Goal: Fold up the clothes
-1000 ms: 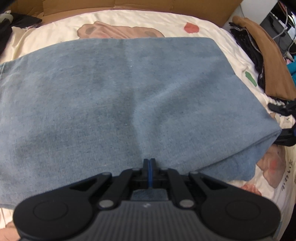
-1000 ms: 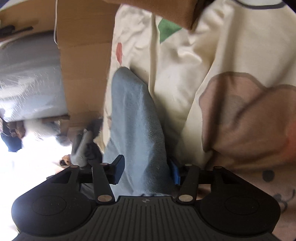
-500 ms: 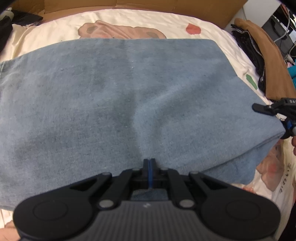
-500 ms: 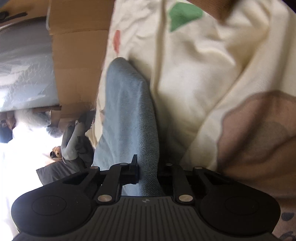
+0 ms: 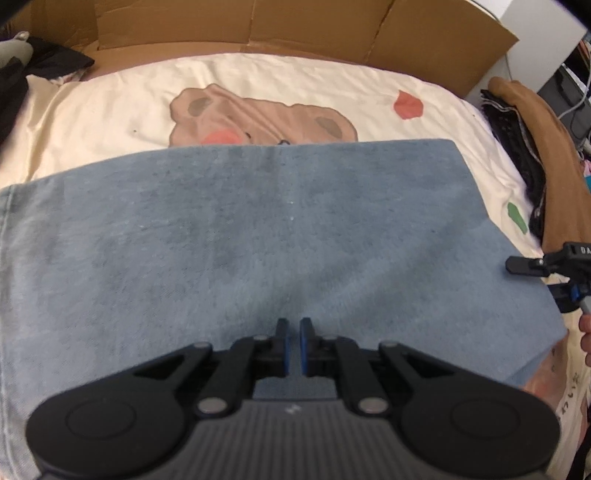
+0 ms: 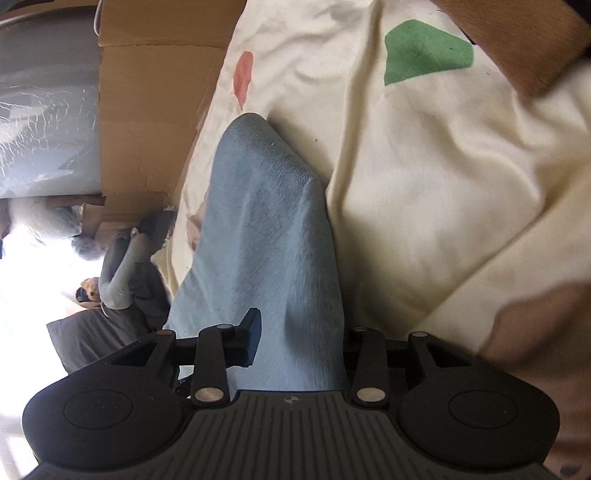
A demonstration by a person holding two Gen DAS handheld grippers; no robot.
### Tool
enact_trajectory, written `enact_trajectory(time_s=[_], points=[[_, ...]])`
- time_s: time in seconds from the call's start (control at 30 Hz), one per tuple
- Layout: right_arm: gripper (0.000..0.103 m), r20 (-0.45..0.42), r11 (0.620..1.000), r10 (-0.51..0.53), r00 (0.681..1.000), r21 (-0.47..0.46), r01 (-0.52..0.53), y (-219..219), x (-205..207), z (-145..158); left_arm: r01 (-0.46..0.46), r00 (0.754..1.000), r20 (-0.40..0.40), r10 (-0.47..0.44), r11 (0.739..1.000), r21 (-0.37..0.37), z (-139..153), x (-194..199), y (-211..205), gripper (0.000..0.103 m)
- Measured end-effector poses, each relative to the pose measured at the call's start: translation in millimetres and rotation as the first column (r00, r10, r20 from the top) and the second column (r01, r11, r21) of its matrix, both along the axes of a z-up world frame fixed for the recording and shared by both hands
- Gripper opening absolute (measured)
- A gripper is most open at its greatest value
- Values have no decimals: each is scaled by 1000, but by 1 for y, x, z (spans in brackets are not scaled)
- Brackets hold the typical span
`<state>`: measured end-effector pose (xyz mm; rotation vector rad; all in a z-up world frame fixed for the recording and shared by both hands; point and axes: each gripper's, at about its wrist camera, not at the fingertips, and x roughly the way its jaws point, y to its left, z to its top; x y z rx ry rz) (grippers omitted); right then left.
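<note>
Bed [image 5: 110, 110]: cream sheet. Blue garment [image 5: 258, 240]: folded, flat mid-bed. Left tongs [image 5: 293, 347]: previously pinched together, now slightly apart, releasing near edge. Right tongs [image 6: 299, 343]: reopened, apart astride right fold. Fold set.

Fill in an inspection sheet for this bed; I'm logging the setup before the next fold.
Surface: cream printed bedsheet, wrinkled.
Job's things: blue garment, folded, lying flat.
Clutter: brown garment and black garment at the right edge; dark clothes at far left.
Grippers: left tongs slightly open above the blue garment; right tongs open, straddling its folded edge.
Cables: pale cables beyond the bed's right corner.
Surroundings: cardboard along the far side.
</note>
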<state>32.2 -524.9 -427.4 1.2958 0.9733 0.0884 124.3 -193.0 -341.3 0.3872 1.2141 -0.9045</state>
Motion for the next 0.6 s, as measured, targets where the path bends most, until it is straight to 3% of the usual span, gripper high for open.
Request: enact_trajectory(time_s=[0.27,0.43,0.5,0.6], points=[[39,14,1000,18,1000,-22,-18,-8,20,-3,-52,998,-31,51,998,-45,-11,16,-21,5],[37,42,999,31,999,-24,-30,-8,24,-2,-84,996,-6,83,995,-56,-12,32,-43,5],[17,56,999,30,998,-32,-28,-8,22,1,-108,994,-9,107,992,-69,-13,41,-48,4],[9,50,998,21,999,-62,-18,-8,17,5,-143,990,-4,143,986,-84,-13,54,-53,3]])
